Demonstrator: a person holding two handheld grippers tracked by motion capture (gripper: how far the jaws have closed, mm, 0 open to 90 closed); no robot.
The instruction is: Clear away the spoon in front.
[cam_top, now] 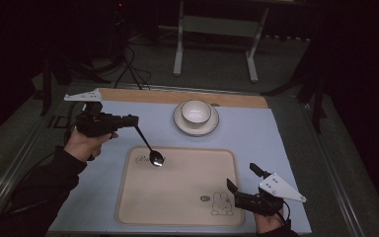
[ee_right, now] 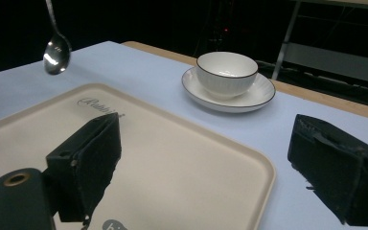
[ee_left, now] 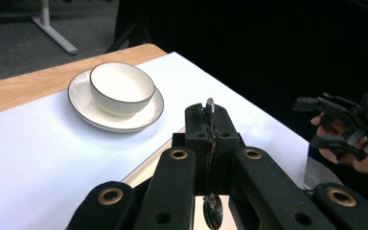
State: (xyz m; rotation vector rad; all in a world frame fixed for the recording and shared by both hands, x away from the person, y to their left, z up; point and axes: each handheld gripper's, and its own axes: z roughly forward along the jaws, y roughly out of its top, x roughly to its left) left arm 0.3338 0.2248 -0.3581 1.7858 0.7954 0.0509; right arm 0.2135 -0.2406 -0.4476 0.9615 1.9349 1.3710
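Observation:
My left gripper (cam_top: 130, 120) is shut on the handle of a metal spoon (cam_top: 149, 148), which hangs down with its bowl above the top left corner of the beige tray (cam_top: 177, 195). In the left gripper view the spoon (ee_left: 211, 158) runs between the closed jaws. The spoon's bowl (ee_right: 56, 52) hangs clear of the table in the right gripper view. A white bowl (cam_top: 196, 111) sits on a white saucer (cam_top: 182, 126) beyond the tray. My right gripper (cam_top: 244, 178) stands open over the tray's near right corner, holding nothing.
The tray lies on a pale blue mat (cam_top: 103, 163) with a wooden strip (cam_top: 148, 95) along the far edge. A rabbit drawing (cam_top: 221, 203) marks the tray's near right corner. Table legs (cam_top: 178, 44) stand on the floor beyond.

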